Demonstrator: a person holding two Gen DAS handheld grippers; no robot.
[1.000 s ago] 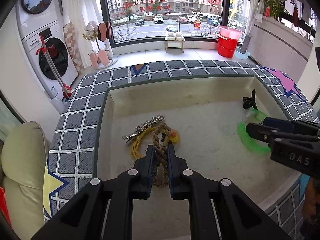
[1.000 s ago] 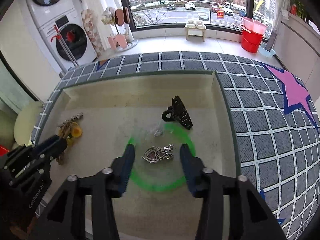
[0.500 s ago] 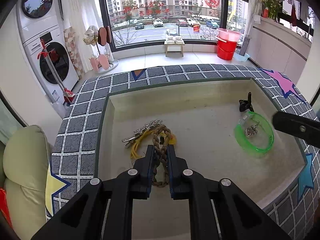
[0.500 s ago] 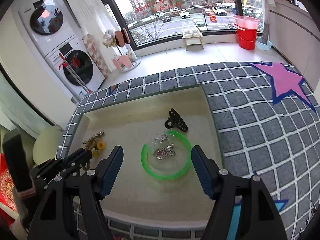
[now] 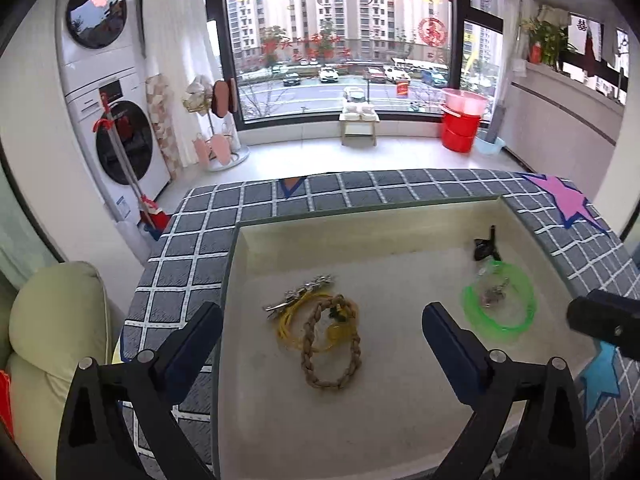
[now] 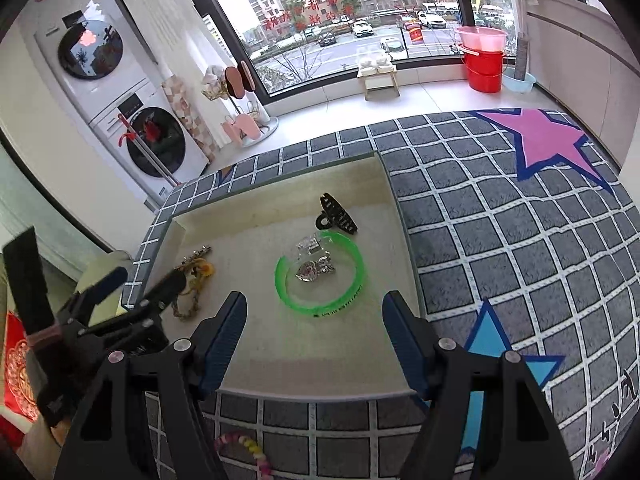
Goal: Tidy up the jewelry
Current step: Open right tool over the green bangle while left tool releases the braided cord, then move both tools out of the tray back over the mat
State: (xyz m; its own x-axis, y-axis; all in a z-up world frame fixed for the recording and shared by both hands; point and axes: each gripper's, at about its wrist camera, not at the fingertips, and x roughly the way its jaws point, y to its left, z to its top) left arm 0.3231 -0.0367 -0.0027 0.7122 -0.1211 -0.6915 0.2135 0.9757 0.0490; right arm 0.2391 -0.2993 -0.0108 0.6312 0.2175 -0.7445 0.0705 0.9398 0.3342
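A beige tray sits sunk in a grey grid cloth. A braided rope bracelet lies on its left side over yellow cords and a silver hair clip. A green bangle on the right encircles a heart pendant; a clear clip rests on its rim. A black claw clip lies behind. My left gripper is open above the bracelet, touching nothing. My right gripper is open and empty, raised near the bangle.
The grid cloth with pink and blue stars surrounds the tray. A pink and yellow bead string lies on the cloth at the front. A cream cushion is at the left. Washing machines and a window stand beyond.
My left gripper has opened, let go of the braided bracelet and pulled back and up. My right gripper has also risen and drawn back from the green bangle, its jaws wider.
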